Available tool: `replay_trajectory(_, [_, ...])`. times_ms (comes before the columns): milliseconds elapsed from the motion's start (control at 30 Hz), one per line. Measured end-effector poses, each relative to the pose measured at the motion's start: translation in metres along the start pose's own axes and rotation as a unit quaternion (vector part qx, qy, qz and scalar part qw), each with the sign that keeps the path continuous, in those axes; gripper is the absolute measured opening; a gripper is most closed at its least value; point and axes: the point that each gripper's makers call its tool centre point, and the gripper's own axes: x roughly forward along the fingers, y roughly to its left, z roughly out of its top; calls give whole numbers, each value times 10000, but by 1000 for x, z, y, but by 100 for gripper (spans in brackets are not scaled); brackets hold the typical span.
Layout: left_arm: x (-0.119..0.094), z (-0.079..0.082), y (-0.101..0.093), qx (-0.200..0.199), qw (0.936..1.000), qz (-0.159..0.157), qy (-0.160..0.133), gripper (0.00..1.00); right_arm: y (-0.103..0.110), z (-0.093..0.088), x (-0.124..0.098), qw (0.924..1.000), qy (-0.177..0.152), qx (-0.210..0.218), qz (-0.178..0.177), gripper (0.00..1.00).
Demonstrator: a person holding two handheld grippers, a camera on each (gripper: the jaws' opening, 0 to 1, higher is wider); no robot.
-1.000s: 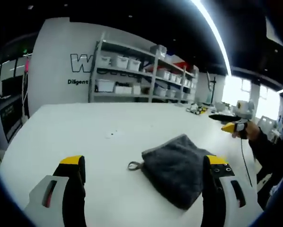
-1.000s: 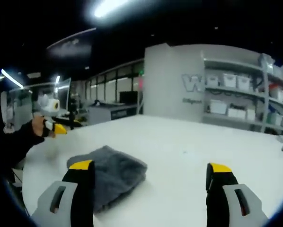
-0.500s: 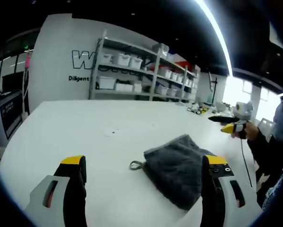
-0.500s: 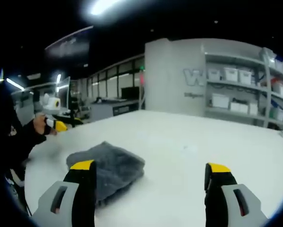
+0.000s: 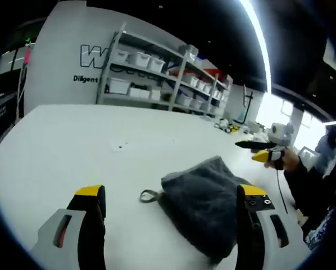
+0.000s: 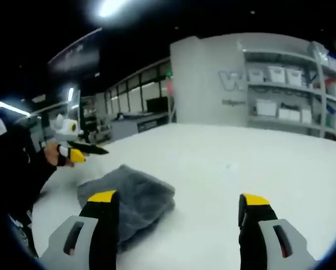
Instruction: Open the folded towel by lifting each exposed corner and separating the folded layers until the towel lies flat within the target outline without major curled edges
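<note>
Towel: a dark grey towel point(image 5: 204, 197) lies folded on the white tabletop point(image 5: 67, 146); in the left gripper view it sits near, right of middle, partly behind that view's right jaw; in the right gripper view point(image 6: 128, 194) it lies near and to the left, partly behind the left jaw
Hanging loop: a small grey loop point(image 5: 147, 196) sticks out from the towel's left corner and lies flat on the tabletop; the left gripper view shows it, and in the right gripper view I cannot make it out
Left gripper: the left gripper point(image 5: 171, 214) has its jaws spread wide, above the tabletop, holding nothing; the right gripper view catches it from the side point(image 6: 84, 149), far left beyond the towel, gripped in a person's hand point(image 6: 58, 154) with a dark sleeve
Right gripper: the right gripper point(image 6: 176, 216) is spread wide too, with nothing between the jaws; the left gripper view shows it at the far right point(image 5: 255, 147), past the towel's far edge, held by a hand point(image 5: 286, 160)
Shelves: a metal rack of white bins point(image 5: 157, 84) stands against the wall beyond the tabletop; in the right gripper view it is at the far right point(image 6: 286, 90)
Wall: a white wall bears large lettering point(image 5: 92, 56)
Windows: a glass-fronted room point(image 6: 140, 101) shows in the right gripper view, left of the wall
</note>
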Motion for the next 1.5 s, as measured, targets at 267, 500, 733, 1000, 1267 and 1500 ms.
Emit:
replay_trajectory(267, [11,-9,-20,-119,9995,-296,60,86,11,-2,9,9996,158,143,206,75])
replay_trajectory(500, [23,-21,-26,-428,9971,-588,217,79,21,-7,21,9983,328,178,447,65])
replay_trajectory(733, [26,-20,-28,-741,9938,-807,187,72,30,-13,24,9966,445,306,628,63])
replay_trajectory(1000, [31,-21,-34,-1051,9870,-1169,327,66,37,-18,30,9905,488,845,972,58])
replay_trajectory(1267, [35,-23,-36,-1194,9837,-1296,358,59,48,-28,37,9831,561,1217,1245,54])
replay_trajectory(1500, [43,-28,-26,-1342,9803,-1353,520,55,53,-34,46,9759,626,1573,1380,52])
